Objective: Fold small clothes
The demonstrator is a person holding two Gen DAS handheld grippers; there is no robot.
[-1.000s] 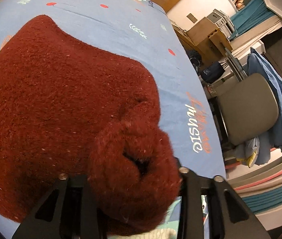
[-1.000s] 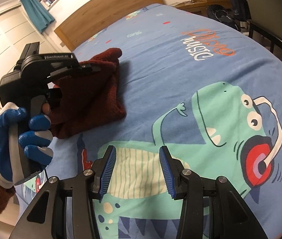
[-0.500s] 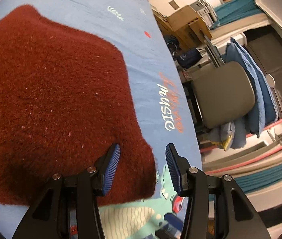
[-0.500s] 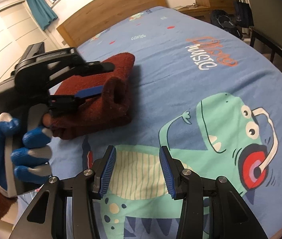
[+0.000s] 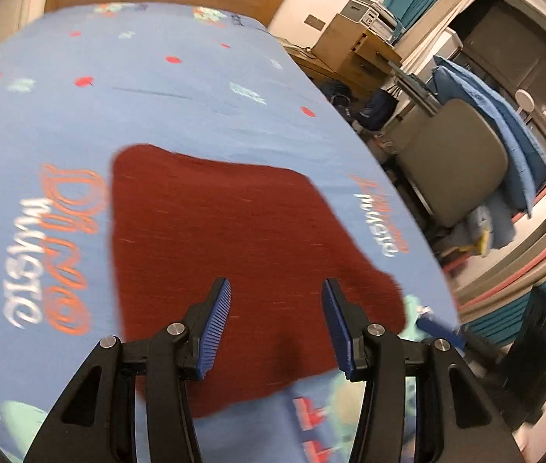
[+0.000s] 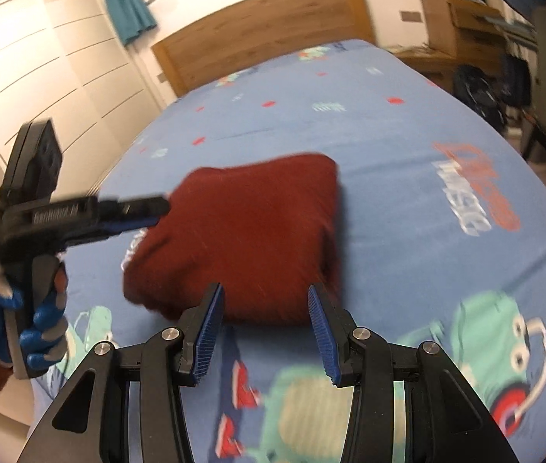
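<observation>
Folded red garment (image 6: 242,239) flat on bedsheet (image 6: 408,162), long axis seemingly toward headboard (image 6: 257,27); both claws released, empty.

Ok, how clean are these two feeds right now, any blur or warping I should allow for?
Left wrist view: the red garment and bedsheet lettering are motion-smeared, with fisheye bending at the edges. Right wrist view: smeared too, the garment's edges soft; only the hand-held gripper fingers are sharp.
</observation>
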